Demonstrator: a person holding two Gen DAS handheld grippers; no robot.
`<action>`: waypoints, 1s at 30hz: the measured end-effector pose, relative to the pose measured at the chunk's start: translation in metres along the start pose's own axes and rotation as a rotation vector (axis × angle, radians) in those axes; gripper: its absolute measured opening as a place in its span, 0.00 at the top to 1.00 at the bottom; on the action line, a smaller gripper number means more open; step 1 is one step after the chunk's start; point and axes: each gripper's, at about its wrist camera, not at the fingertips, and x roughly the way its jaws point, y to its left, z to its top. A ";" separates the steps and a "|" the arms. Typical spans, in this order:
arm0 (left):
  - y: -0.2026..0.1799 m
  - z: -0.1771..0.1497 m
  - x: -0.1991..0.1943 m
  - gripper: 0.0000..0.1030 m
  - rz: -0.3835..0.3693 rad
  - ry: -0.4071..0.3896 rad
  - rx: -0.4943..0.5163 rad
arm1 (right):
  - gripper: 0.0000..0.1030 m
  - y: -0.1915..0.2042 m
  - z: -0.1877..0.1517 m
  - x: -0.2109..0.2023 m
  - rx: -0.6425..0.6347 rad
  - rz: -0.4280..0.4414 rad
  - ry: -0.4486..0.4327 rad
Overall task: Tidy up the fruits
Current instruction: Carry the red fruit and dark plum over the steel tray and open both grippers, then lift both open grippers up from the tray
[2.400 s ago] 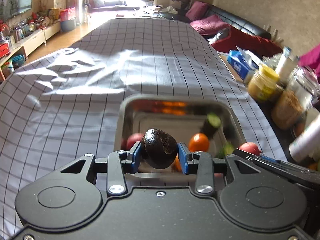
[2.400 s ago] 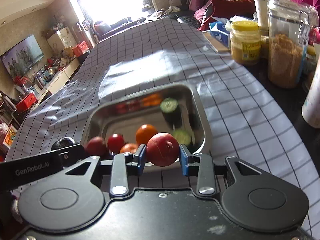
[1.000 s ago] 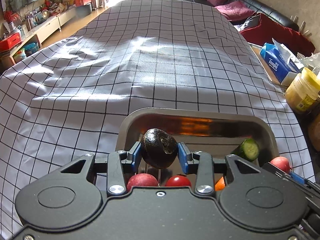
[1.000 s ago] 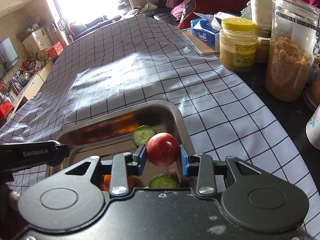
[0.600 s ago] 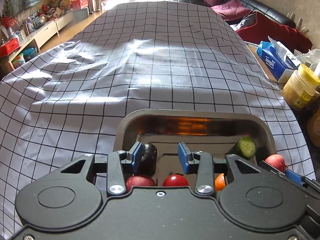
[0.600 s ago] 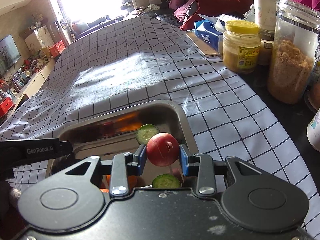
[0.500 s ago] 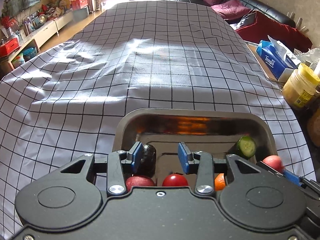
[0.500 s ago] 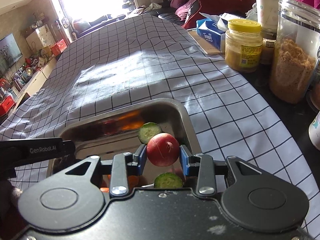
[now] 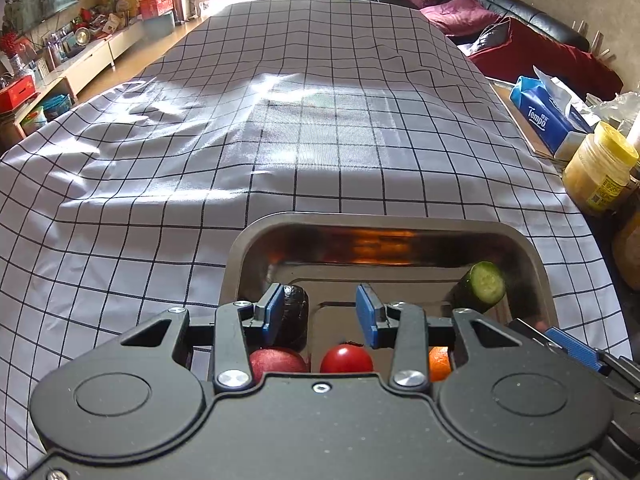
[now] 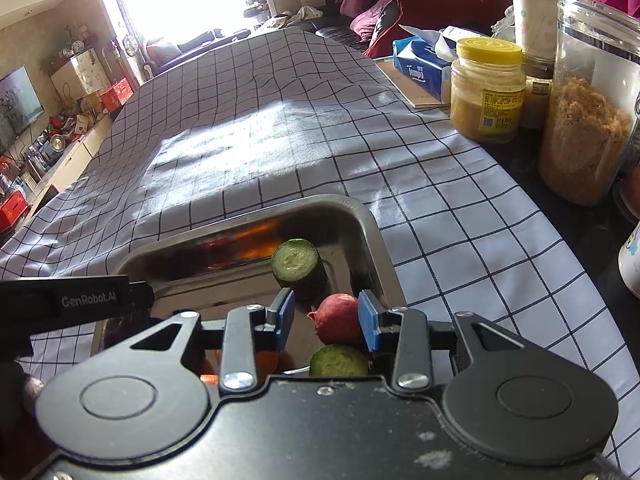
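A metal tray (image 9: 532, 252) sits on the checked tablecloth and also shows in the right wrist view (image 10: 372, 224). My left gripper (image 9: 320, 314) is open above its left side; a dark avocado (image 9: 296, 314) lies in the tray by the left pad. A red apple (image 9: 276, 360), a tomato (image 9: 346, 358), an orange (image 9: 438, 362) and a cucumber piece (image 9: 482, 284) lie in the tray. My right gripper (image 10: 326, 318) is open over the tray's right side; a red fruit (image 10: 340, 318) lies against the right pad. Two cucumber pieces (image 10: 296, 262) (image 10: 338, 360) lie near it.
A yellow-lidded jar (image 10: 486, 88), a tall clear jar of brown crumbs (image 10: 588, 120) and a blue tissue pack (image 10: 420, 68) stand along the table's right edge. The tablecloth (image 9: 280, 120) stretches far ahead. The left gripper's arm (image 10: 76, 300) crosses the right view's left side.
The right gripper has opened and let the red fruit drop into the tray. The left gripper stays open with the avocado lying in the tray.
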 end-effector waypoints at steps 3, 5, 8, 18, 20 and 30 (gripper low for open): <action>0.000 0.000 0.000 0.54 -0.002 0.002 0.000 | 0.63 0.000 0.000 0.001 -0.002 0.001 0.002; 0.000 0.000 0.000 0.54 -0.003 0.002 -0.001 | 0.63 0.000 0.001 0.002 -0.002 -0.001 0.004; 0.000 0.000 0.001 0.54 -0.003 0.004 -0.002 | 0.63 0.000 0.001 0.003 -0.001 -0.003 0.005; -0.001 -0.001 0.001 0.54 -0.008 0.008 0.002 | 0.63 0.000 0.000 0.007 -0.009 -0.003 0.020; -0.001 -0.001 0.000 0.54 -0.008 0.007 0.002 | 0.61 0.000 0.001 0.008 -0.006 0.000 0.028; 0.003 0.002 -0.023 0.54 -0.012 -0.045 -0.001 | 0.57 -0.003 0.001 0.006 0.010 -0.009 0.031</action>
